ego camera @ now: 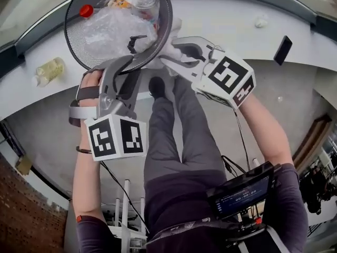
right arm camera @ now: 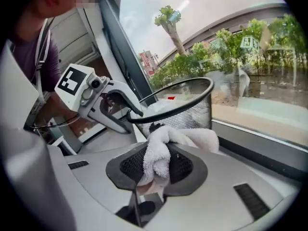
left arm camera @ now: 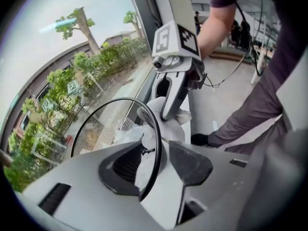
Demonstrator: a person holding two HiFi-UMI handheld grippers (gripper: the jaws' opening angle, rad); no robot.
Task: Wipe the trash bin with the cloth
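A black mesh trash bin [ego camera: 76,41] [left arm camera: 103,124] [right arm camera: 197,112] stands on the white window ledge [ego camera: 231,30], with plastic wrap and a red-capped bottle inside. My left gripper [ego camera: 126,67] [left arm camera: 156,165] straddles the near rim: one pad sits inside the mesh and the other outside, with a gap showing beside the rim. My right gripper [ego camera: 169,50] [right arm camera: 156,165] is shut on a white cloth [ego camera: 175,28] [left arm camera: 159,107] [right arm camera: 159,148], bunched against the bin's outer wall just below the rim. The two grippers are close together at the bin's near side.
A small yellow bottle [ego camera: 50,70] lies on the ledge left of the bin. A black phone-like slab [ego camera: 283,50] and a small white crumpled bit [ego camera: 260,20] lie on the ledge to the right. The window glass is right behind the bin. The person's legs and shoe [ego camera: 156,86] are below.
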